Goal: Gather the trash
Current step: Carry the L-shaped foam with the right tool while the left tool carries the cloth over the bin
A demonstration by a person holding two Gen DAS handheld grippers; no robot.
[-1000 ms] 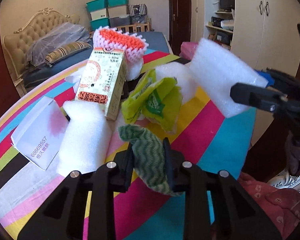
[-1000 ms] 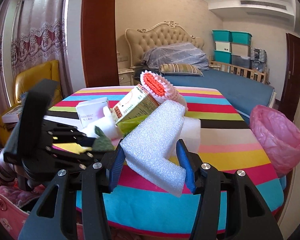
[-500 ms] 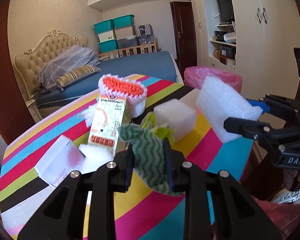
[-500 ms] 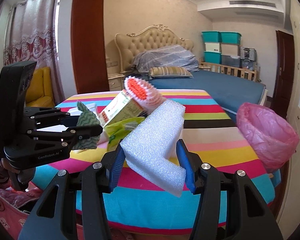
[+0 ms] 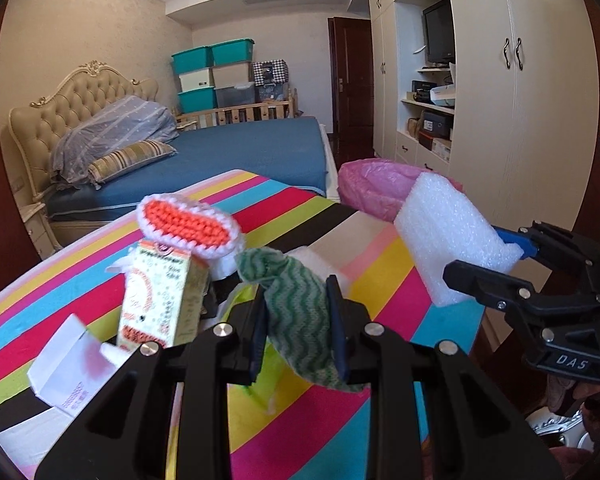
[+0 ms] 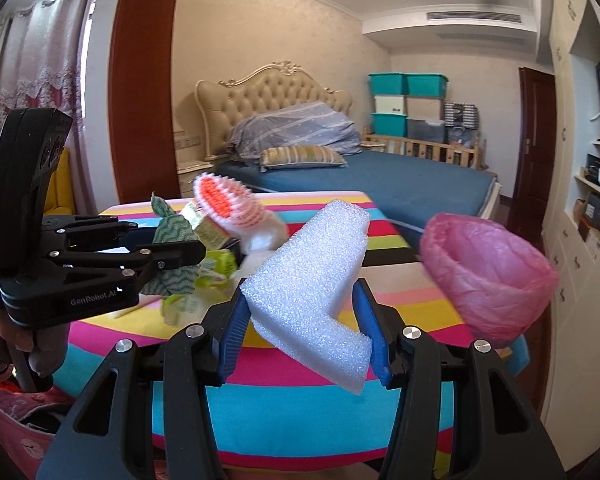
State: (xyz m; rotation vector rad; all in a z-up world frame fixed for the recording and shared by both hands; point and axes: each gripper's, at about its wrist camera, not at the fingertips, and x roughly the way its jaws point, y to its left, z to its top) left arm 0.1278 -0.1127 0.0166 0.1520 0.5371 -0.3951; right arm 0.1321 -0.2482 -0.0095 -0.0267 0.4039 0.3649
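White L-shaped foam block [image 6: 320, 280], pitted surface

2 tools [image 5: 300, 334] [image 6: 306, 330], 2 boxes [image 5: 160, 296] [image 5: 66, 376], 1 bag [image 6: 486, 276]

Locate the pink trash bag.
The pink trash bag hangs off the striped table's far right edge, right of the foam piece in the right tool.
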